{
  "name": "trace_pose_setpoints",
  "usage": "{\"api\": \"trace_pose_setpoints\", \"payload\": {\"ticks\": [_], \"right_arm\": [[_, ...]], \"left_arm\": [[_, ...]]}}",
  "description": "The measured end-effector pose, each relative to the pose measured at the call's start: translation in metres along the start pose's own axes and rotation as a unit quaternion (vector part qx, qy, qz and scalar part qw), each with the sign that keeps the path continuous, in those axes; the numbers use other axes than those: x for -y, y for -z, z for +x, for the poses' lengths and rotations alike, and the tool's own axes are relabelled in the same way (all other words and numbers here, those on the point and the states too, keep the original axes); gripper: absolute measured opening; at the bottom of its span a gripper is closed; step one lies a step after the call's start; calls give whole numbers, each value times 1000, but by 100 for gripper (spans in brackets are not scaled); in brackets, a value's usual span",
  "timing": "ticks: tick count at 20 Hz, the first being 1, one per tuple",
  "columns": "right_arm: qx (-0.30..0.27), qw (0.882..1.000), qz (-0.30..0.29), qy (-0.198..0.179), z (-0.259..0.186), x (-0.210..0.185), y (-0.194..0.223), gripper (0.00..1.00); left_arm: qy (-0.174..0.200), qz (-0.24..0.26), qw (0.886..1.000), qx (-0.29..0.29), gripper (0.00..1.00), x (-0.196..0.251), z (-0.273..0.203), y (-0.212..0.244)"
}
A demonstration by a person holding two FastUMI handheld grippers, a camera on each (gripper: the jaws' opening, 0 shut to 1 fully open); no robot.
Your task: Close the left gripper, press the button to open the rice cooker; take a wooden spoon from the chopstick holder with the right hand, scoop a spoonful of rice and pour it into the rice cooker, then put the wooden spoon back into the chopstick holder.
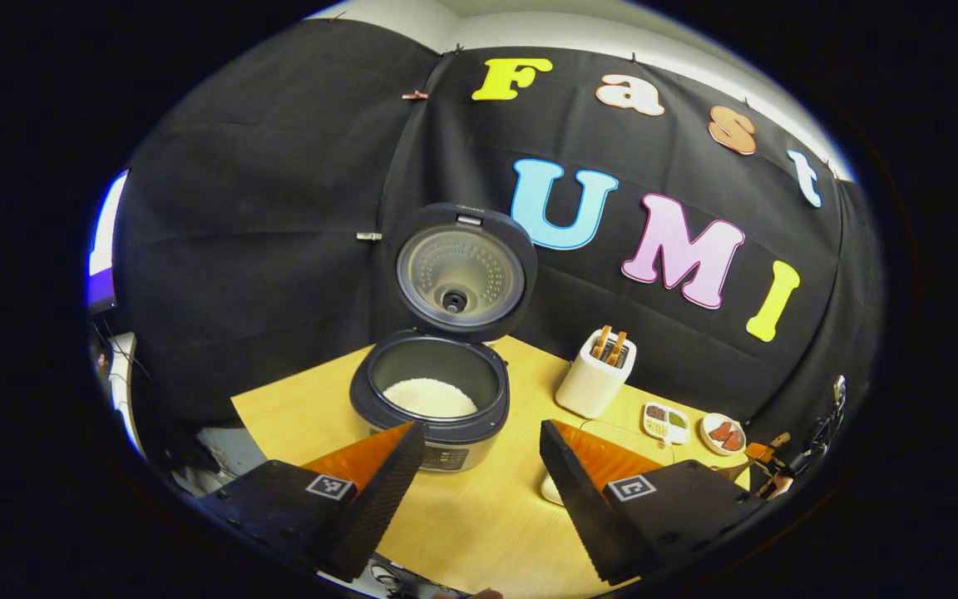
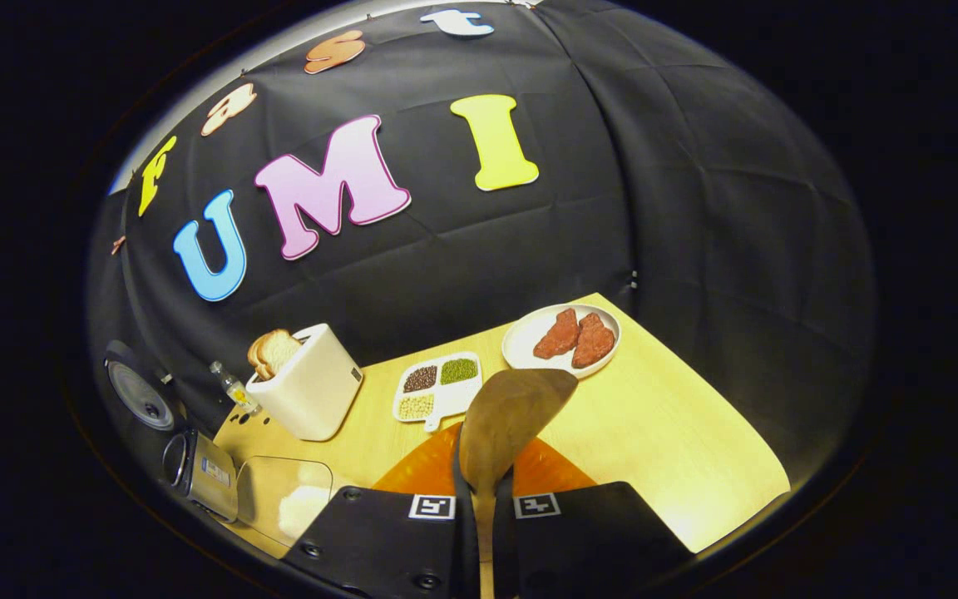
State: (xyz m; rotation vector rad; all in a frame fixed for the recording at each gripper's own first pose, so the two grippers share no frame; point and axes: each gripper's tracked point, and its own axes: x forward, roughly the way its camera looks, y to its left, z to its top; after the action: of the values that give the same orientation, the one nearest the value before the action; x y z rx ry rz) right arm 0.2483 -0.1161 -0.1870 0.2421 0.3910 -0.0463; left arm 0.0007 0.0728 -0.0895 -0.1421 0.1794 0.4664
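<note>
The rice cooker (image 1: 437, 399) sits lid-up on the yellow surface (image 1: 479, 516) with white rice in the pot, right ahead of the left claw (image 1: 479, 466), whose fingers are spread wide with nothing between them, and the white chopstick holder (image 1: 594, 383) stands just to its right. Over in the right gripper view, the right claw (image 2: 485, 499) is pinched on the handle of the wooden spoon (image 2: 512, 416), bowl sticking out forward and looking empty. That spoon's probably light, stiff and a bit slick, so a low handle grip seems smart, since it could swivel once loaded.
</note>
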Motion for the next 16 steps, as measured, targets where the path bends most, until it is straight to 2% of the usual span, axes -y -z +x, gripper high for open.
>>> {"api": "trace_pose_setpoints", "payload": {"ticks": [3, 6, 8, 9, 10, 12, 13, 16], "right_arm": [[-9, 1000, 8, 13, 12, 8, 12, 11], [-13, 999, 31, 19, 15, 11, 17, 13], [-4, 999, 32, 20, 6, 10, 11, 19], [2, 999, 26, 19, 7, 10, 9, 26], [5, 1000, 20, 16, 1, 8, 8, 24], [8, 1000, 6, 12, -8, 7, 6, 64], [12, 1000, -5, 12, -9, 8, 7, 100], [27, 998, -43, 28, -35, 16, -3, 98]], "left_arm": [[-10, 18, 1000, 6, 95, -6, -9, -3], [-12, 13, 1000, 7, 95, -9, -13, -7], [-10, 13, 1000, 8, 95, -9, -10, -10], [-13, 14, 1000, 11, 95, -11, -8, -15], [-18, 8, 1000, 19, 95, -13, -8, -24], [-12, -10, 999, 37, 95, -8, -8, -50], [-8, -13, 999, 45, 95, -5, -4, -64], [-18, -1, 997, 69, 95, -15, 10, -114]]}}
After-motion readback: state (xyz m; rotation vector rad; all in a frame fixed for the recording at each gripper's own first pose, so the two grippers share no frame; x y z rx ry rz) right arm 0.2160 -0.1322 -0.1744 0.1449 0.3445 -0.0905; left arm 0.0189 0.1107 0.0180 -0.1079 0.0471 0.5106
